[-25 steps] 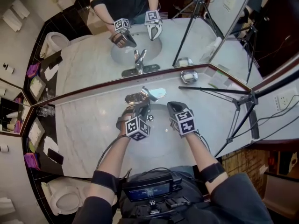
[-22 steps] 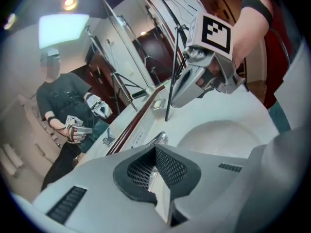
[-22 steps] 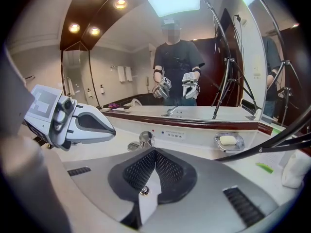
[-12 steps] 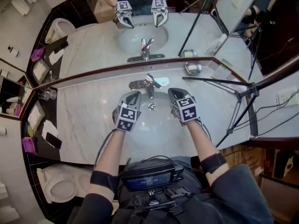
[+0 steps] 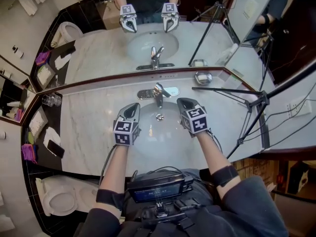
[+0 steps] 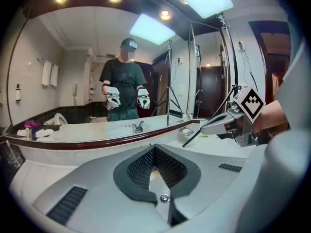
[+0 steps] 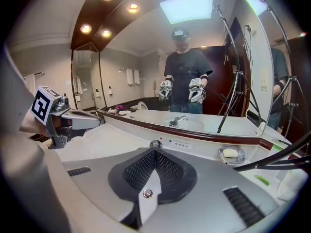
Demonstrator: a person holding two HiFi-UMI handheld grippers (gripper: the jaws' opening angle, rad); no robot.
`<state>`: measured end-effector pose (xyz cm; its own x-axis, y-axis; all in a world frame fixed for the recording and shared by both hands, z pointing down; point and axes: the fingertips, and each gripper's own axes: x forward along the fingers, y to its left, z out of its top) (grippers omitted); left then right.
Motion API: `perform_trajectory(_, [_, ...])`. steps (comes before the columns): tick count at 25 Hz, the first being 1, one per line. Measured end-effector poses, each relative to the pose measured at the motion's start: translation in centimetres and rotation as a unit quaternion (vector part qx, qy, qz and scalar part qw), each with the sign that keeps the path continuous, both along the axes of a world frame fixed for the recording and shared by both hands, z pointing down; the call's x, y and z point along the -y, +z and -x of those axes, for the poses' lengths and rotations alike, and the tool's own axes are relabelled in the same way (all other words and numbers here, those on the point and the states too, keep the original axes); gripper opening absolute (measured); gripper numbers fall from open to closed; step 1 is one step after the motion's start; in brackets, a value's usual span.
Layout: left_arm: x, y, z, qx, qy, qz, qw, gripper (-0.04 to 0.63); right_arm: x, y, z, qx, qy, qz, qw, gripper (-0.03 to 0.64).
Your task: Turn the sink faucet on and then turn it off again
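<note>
The faucet (image 5: 157, 94) stands at the 12 o'clock edge of the sink (image 5: 148, 147), set in the marble table (image 5: 89, 127), just under the mirror (image 5: 98, 48). I see no water coming out, but a thin stream may be too small to see. The left tool (image 5: 132, 107) hangs over the bowl at 8 o'clock from the faucet. Its jaws are shut tight with nothing in them. The right tool (image 5: 183, 103) hangs at 4 o'clock from the faucet, also shut and empty. Neither one touches the faucet. A shut tool can only push the shiny handle, so it could slip off. A hard push could make the water splash out. The soap dish (image 5: 203, 77) sits at 2 o'clock and a tripod (image 5: 256, 102) at 3 o'clock, so a wide swing of the right arm could bump them.
</note>
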<state>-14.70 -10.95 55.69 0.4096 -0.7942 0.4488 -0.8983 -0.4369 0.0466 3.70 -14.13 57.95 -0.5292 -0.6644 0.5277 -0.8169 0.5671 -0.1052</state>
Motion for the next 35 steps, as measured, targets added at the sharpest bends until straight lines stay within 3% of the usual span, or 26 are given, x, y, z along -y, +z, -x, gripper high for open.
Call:
perform_trajectory(3, [-0.5,-0.1,0.6,-0.016,-0.011,-0.001,0.9998,0.003,-0.4,-0.1,0.1,-0.003,-0.001,0.001,1.000,0.020])
perform_trajectory(17, [-0.9,0.0,1.0,-0.004,-0.016,-0.009,0.9998,0.003,-1.2,0.9,0.3,-0.001,-0.008,0.004,1.000,0.021])
perform_trajectory(20, [-0.7,0.2,1.0,-0.002,-0.019,-0.006,0.9998,0.003,-1.1,0.8,0.3,-0.029,-0.017,-0.009,0.999,0.021])
perform_trajectory(24, [-0.2,0.2,0.9,-0.005,-0.019,-0.007,0.9998,0.003,-1.1,1.6,0.9,-0.104,-0.061,-0.038,0.992,0.026])
perform_trajectory(27, [-0.1,0.4,0.9,-0.004,-0.021,0.000,0.9998,0.003,-0.7,3.4,1.3,-0.193,-0.111,-0.077,0.972,0.075])
perform_trajectory(31, [-0.1,0.9,1.0,-0.001,-0.023,0.006,0.9997,0.003,-0.1,5.0,2.1,-0.323,-0.191,-0.144,0.916,0.175])
perform_trajectory(35, [0.3,1.3,1.1,0.003,-0.026,0.008,0.9996,0.003,1.1,6.6,2.4,-0.392,-0.237,-0.182,0.870,0.204])
